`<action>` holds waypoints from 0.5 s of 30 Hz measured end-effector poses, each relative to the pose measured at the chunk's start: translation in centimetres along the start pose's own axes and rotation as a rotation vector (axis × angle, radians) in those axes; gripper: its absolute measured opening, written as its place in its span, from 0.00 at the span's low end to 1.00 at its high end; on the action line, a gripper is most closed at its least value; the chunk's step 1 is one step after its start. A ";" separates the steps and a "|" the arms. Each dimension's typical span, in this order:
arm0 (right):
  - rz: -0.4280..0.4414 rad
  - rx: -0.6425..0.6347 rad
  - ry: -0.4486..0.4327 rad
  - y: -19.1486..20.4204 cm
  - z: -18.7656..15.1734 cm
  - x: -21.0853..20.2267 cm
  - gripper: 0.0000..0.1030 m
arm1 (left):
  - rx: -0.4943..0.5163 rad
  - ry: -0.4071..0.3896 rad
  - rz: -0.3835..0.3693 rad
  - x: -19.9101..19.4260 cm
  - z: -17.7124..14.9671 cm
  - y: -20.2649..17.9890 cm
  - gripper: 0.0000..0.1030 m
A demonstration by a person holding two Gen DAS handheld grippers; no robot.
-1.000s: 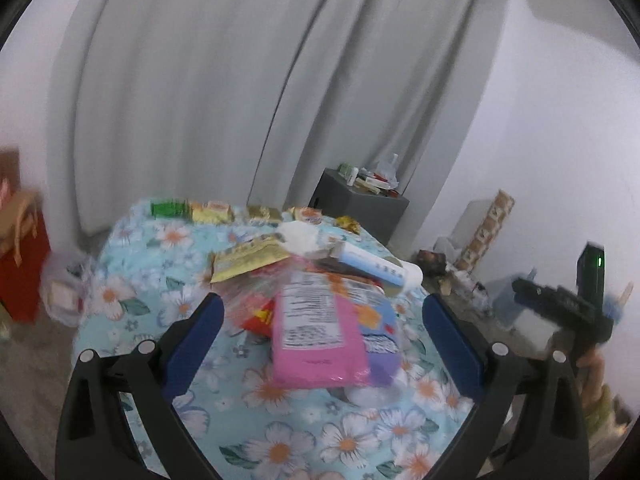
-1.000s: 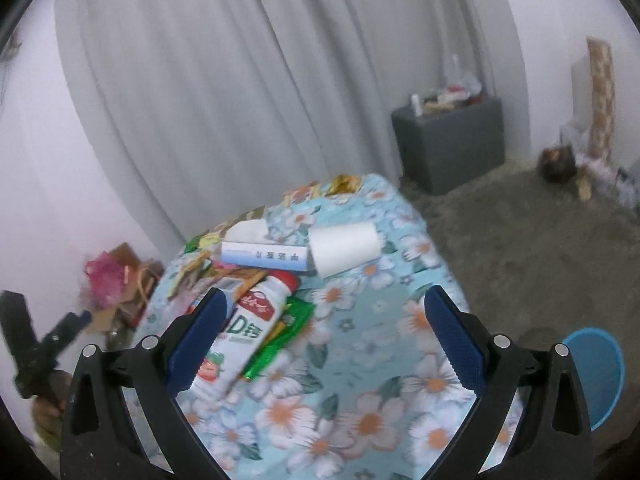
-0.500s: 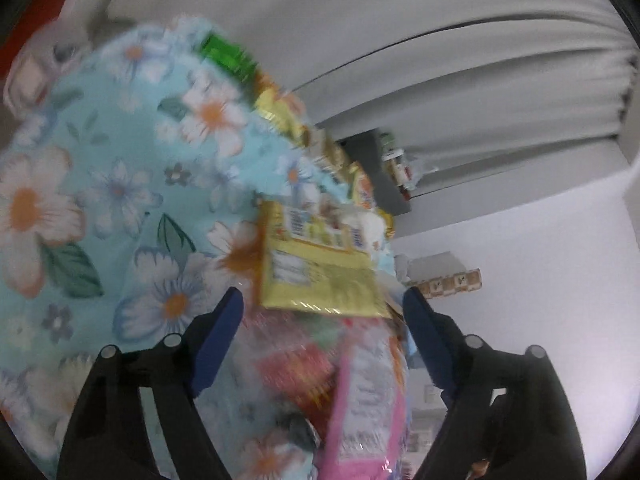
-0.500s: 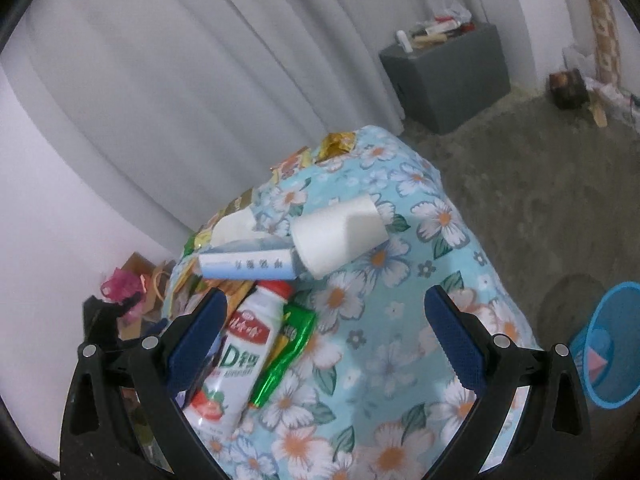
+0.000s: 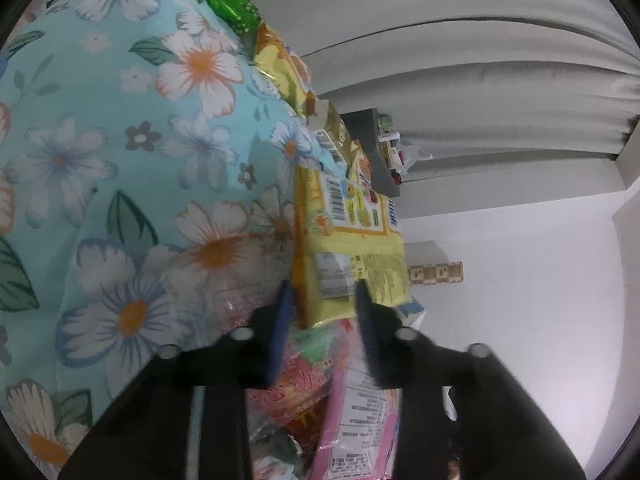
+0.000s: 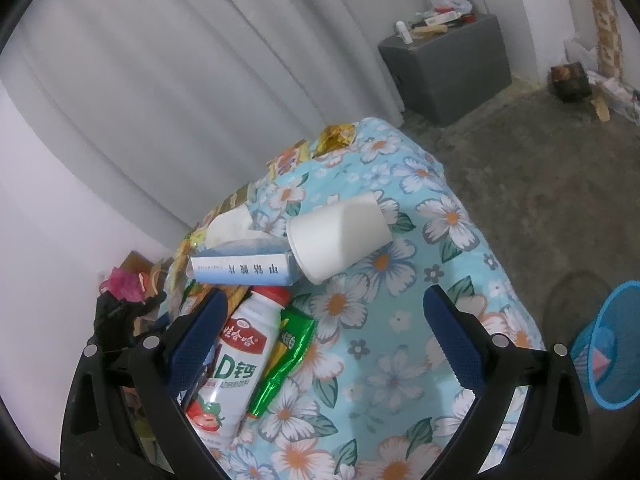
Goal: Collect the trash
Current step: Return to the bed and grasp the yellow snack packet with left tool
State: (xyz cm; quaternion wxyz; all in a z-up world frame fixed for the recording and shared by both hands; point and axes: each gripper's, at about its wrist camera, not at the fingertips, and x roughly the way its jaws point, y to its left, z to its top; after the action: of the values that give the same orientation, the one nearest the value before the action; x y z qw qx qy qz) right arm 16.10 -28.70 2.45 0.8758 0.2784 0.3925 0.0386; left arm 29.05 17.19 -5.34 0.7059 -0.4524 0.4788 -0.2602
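In the left wrist view my left gripper (image 5: 322,288) is rolled sideways, low over the flowered tablecloth (image 5: 120,140). Its jaws are closing, with the near corner of a yellow snack packet (image 5: 352,248) between them. No pad is plainly pressing on it. A red wrapper (image 5: 296,384) and a pink packet (image 5: 360,420) lie under the gripper. My right gripper (image 6: 326,300) stands open above the table. A white drink bottle (image 6: 236,344) and a green wrapper (image 6: 286,356) lie by its left finger. Beyond are a tipped white paper cup (image 6: 340,236) and a blue-and-white box (image 6: 244,268).
A blue mesh bin (image 6: 612,344) stands on the floor right of the table. More wrappers line the table's far edge, among them a green one (image 5: 232,4) and a gold one (image 6: 336,138). A grey cabinet (image 6: 448,68) stands by the curtain.
My left gripper rolled over, dropped toward the table and drew its jaws in around the yellow packet's corner. My right gripper came down closer over the bottle and cup and stayed open.
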 end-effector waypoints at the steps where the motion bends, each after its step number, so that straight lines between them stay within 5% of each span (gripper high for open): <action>1: 0.000 0.001 -0.003 0.0 0.0 -0.1 0.91 | 0.011 0.001 -0.004 -0.1 -0.1 -0.2 0.19; 6: -0.007 -0.001 -0.013 -0.1 0.1 -1.0 0.91 | 0.056 -0.003 -0.048 -0.4 -0.2 -1.8 0.09; 15: -0.009 -0.020 -0.021 0.3 0.4 -1.5 0.91 | 0.229 -0.095 -0.138 -4.4 -1.9 -6.4 0.05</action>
State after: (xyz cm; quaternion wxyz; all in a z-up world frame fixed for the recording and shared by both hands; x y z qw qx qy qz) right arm 15.35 -29.07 3.81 0.8827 0.2682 0.3843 0.0358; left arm 25.96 17.03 2.00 0.7553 -0.4126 0.3796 -0.3394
